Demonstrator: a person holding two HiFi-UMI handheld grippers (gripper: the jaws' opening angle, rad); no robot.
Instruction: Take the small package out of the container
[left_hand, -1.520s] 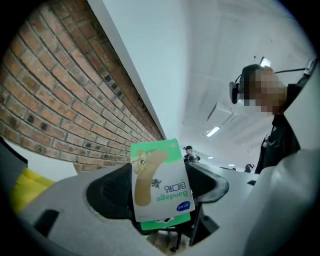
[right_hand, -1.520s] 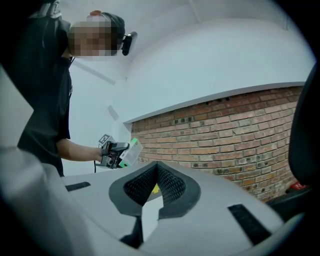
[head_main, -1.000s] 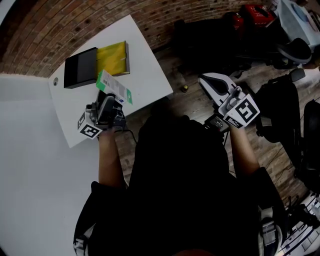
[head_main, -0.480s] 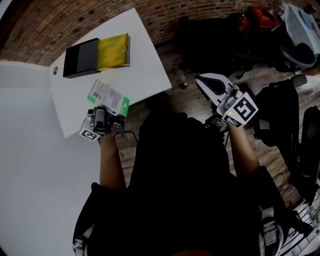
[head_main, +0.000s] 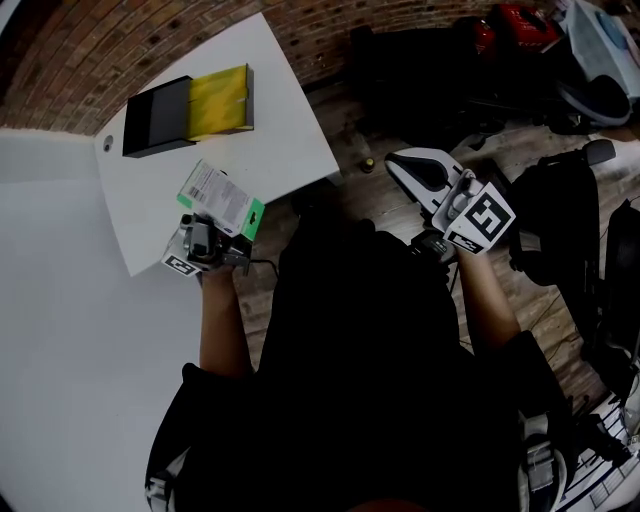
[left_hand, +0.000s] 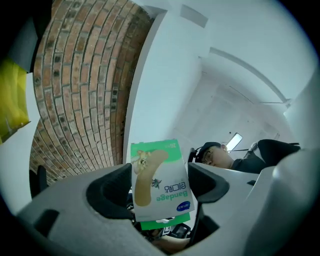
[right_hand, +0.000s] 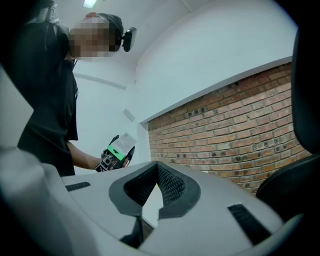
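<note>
Left tongs (head_main: 212, 228), pinching the bandage package (left_hand: 159, 175), have drawn back, black container (head_main: 160, 125) now well ahead of them on the table (head_main: 290, 140), so removal looks done; right tongs (right_hand: 155, 190) pressed together, empty.

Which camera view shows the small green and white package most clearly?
The left gripper view: the package fills the middle, clamped in the left hand-held gripper, its print visible. The head view shows it small, from above; the right gripper view shows it tiny and far.

The small package (left_hand: 160, 182) reads "Bandage", upside down at the frame's lower centre. Its other print is illegible.
</note>
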